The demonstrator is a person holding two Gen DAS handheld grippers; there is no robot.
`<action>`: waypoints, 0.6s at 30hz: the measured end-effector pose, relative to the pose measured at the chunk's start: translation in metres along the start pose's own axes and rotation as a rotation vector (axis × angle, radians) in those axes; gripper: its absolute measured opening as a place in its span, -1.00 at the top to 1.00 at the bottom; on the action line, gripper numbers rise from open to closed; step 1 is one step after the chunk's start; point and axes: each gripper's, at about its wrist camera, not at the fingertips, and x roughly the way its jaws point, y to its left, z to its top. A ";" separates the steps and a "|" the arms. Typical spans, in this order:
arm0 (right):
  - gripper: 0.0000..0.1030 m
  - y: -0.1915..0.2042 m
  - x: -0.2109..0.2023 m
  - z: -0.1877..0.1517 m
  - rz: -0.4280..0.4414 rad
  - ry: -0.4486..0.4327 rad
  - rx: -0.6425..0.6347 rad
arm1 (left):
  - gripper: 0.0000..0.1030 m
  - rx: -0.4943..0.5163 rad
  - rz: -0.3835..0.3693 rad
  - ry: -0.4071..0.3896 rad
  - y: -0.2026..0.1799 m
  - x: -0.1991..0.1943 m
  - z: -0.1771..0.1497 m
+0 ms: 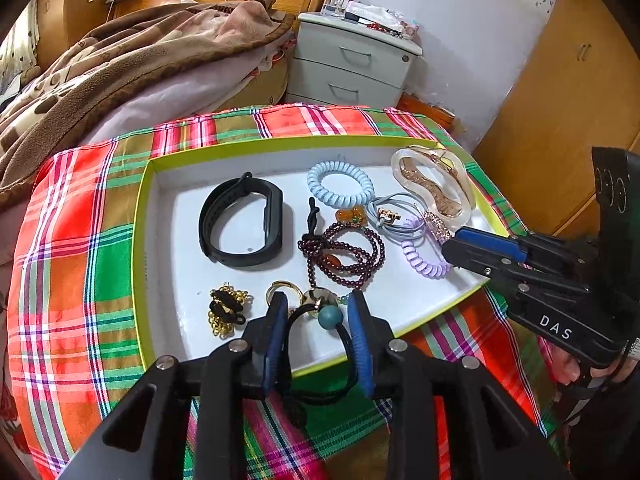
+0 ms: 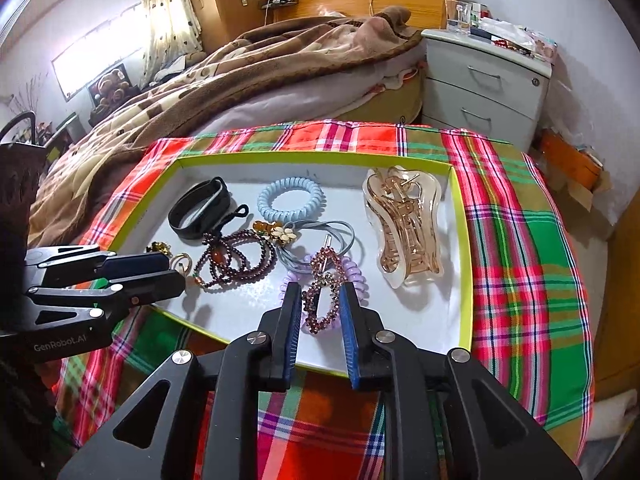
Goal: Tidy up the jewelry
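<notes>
A white tray with a yellow-green rim (image 1: 240, 142) (image 2: 464, 240) lies on a plaid cloth and holds the jewelry. My left gripper (image 1: 318, 302) is open at the tray's near edge, its jaws around a black hair tie with a teal bead (image 1: 330, 317). My right gripper (image 2: 320, 292) is open at the near right edge, its jaws either side of a rhinestone hair clip (image 2: 320, 304) on a purple spiral tie (image 2: 356, 276). Also in the tray: a black wristband (image 1: 240, 220), a blue spiral tie (image 1: 340, 184), a dark red bead bracelet (image 1: 344, 252), and a clear claw clip (image 2: 404, 224).
A gold and black ornament (image 1: 226, 308), a gold ring (image 1: 284, 288) and grey elastic ties (image 1: 396, 216) also lie in the tray. A bed with a brown blanket (image 2: 240, 64) is behind. A white nightstand (image 2: 484, 84) stands back right.
</notes>
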 end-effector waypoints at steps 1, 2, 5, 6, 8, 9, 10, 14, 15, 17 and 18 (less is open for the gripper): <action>0.51 0.000 -0.001 0.000 0.003 -0.005 0.004 | 0.33 -0.002 0.001 -0.001 0.000 -0.001 0.000; 0.44 0.000 -0.002 -0.001 0.005 -0.010 0.008 | 0.30 -0.003 0.003 -0.002 0.000 -0.002 -0.001; 0.26 0.001 -0.006 -0.001 0.014 -0.023 0.022 | 0.25 0.006 0.004 -0.009 -0.002 -0.006 -0.003; 0.26 0.002 -0.007 -0.001 0.017 -0.027 0.025 | 0.24 0.006 0.005 -0.010 -0.003 -0.007 -0.003; 0.26 0.003 -0.010 -0.002 0.017 -0.035 0.030 | 0.23 0.004 0.008 -0.017 -0.005 -0.010 -0.004; 0.26 0.004 -0.012 -0.003 0.018 -0.040 0.033 | 0.22 0.003 0.008 -0.019 -0.006 -0.012 -0.005; 0.26 0.005 -0.014 -0.004 0.020 -0.046 0.036 | 0.22 0.001 0.011 -0.022 -0.006 -0.015 -0.006; 0.26 0.011 -0.028 -0.007 0.003 -0.093 0.043 | 0.18 -0.003 0.036 -0.044 -0.009 -0.025 -0.011; 0.26 0.011 -0.031 -0.008 0.001 -0.102 0.047 | 0.18 -0.003 0.041 -0.050 -0.011 -0.027 -0.012; 0.26 0.016 -0.039 -0.011 -0.007 -0.126 0.052 | 0.18 -0.009 0.061 -0.062 -0.013 -0.034 -0.016; 0.26 0.018 -0.041 -0.012 -0.010 -0.133 0.052 | 0.18 -0.008 0.070 -0.066 -0.014 -0.037 -0.018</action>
